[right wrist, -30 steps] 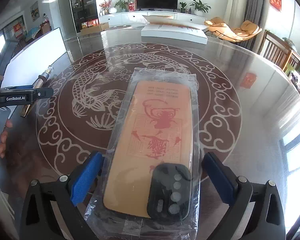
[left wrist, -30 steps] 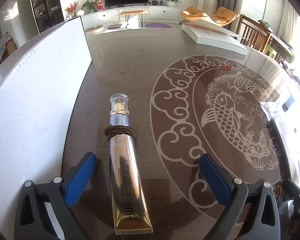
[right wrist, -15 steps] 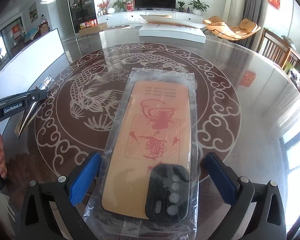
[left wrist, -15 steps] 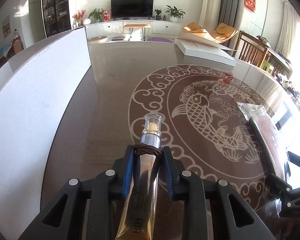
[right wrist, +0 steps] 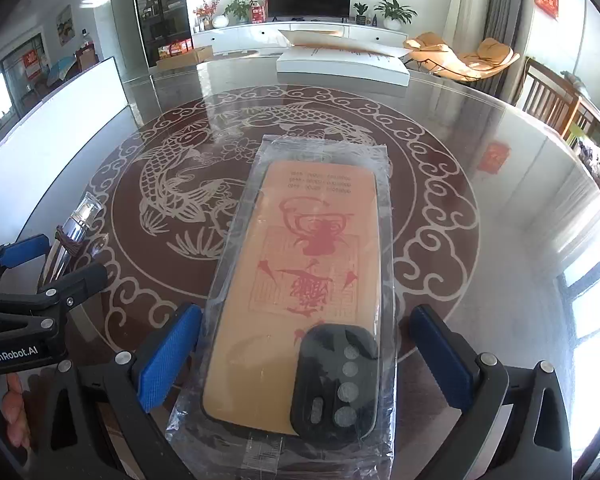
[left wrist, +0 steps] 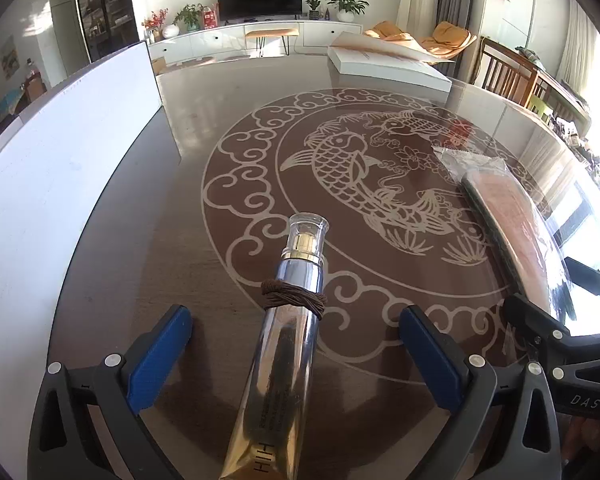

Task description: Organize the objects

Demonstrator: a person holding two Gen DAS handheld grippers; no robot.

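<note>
Between the spread blue pads of the left claw lies a gold-and-silver tube, crimped end nearest the camera and clear cap pointing away. Both pads stand well apart from the tube's sides, so this claw is wide open and grips nothing. A brown cord is wound round the tube's silver neck just ahead of the pads. The tube appears to rest on the glass-topped worktop, though contact underneath cannot be made out.

The right claw is likewise wide open. A phone case in a clear plastic sleeve lies flat on the worktop between its pads, black camera cut-out at the near end and red print on the tan back further out. The sleeve's left edge sits just beside the left pad, possibly touching it; the right pad is clear of it.

To the left of the right claw, the left claw shows from the side, with the tube's cap poking out ahead of it. Fingers of the person's hand show below it.

Ahead of both claws spreads the worktop's fish medallion. A white board runs along the left of the left claw. Far beyond the claws lies a flat white box at the worktop's far edge.
</note>
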